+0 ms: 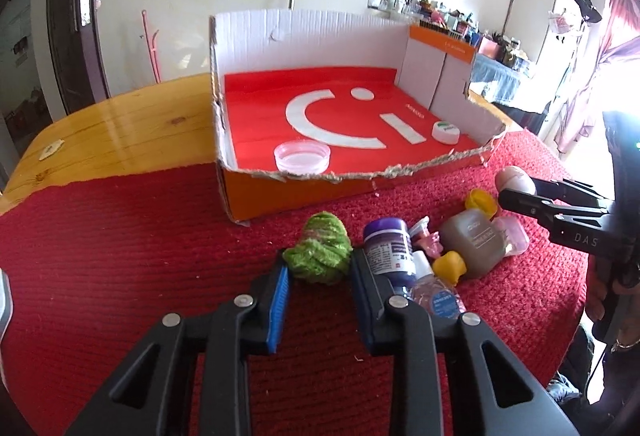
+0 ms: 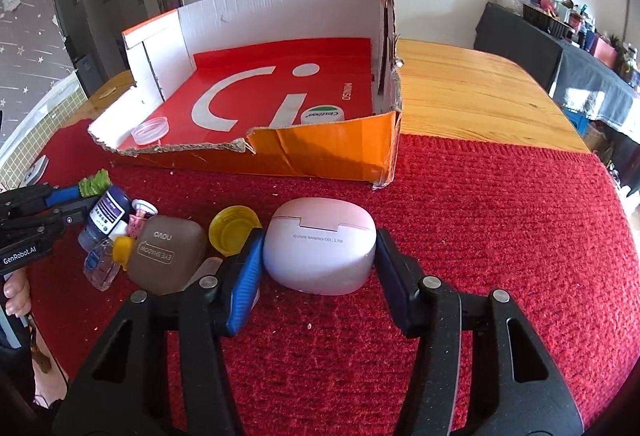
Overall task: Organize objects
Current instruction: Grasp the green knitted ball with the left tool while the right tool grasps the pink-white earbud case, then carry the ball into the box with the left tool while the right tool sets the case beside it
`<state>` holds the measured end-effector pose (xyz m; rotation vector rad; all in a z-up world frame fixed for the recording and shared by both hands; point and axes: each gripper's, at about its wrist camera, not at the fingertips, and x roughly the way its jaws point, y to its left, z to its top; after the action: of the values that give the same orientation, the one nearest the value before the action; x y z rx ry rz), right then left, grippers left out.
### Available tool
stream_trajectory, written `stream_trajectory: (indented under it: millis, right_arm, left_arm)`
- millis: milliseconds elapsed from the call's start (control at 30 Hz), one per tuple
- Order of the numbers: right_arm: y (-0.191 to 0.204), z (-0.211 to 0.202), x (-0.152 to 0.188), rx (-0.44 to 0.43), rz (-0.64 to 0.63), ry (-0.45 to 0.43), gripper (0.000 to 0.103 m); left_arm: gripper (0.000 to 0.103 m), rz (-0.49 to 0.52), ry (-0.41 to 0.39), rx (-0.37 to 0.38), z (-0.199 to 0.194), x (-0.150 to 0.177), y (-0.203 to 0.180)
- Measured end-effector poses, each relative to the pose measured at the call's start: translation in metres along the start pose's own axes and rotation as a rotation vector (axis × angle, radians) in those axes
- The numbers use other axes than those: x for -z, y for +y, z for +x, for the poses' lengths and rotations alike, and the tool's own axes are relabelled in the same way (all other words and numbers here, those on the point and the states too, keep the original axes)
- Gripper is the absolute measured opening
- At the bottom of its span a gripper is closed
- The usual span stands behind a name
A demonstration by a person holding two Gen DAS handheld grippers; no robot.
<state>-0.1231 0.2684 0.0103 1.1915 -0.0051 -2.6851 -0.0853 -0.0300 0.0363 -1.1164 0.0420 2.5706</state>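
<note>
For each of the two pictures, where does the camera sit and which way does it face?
Left wrist view: on the left gripper, facing down-forward at the green yarn ball between its fingers and the cardboard box; the right gripper shows at the right edge.
Right wrist view: on the right gripper, facing the pink case; the left gripper and a hand show at left.
Shared: box, red cloth, object pile.
</note>
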Motion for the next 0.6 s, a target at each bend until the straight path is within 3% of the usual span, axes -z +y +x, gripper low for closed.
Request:
stream_trajectory:
  millis: [267, 600]
  right_arm:
    - [0.006, -0.024, -0.006, -0.013, -0.008, -0.062, 0.052]
    - [0.007, -0.026, -0.005, -0.027, -0.007, -0.059, 0.052]
  left_arm:
    - [0.030, -0.003, -0.032, 0.010, -0.016, -0.003, -0.003]
    - [0.030, 0.000, -0.038, 0.013, -0.023, 0.000, -0.007]
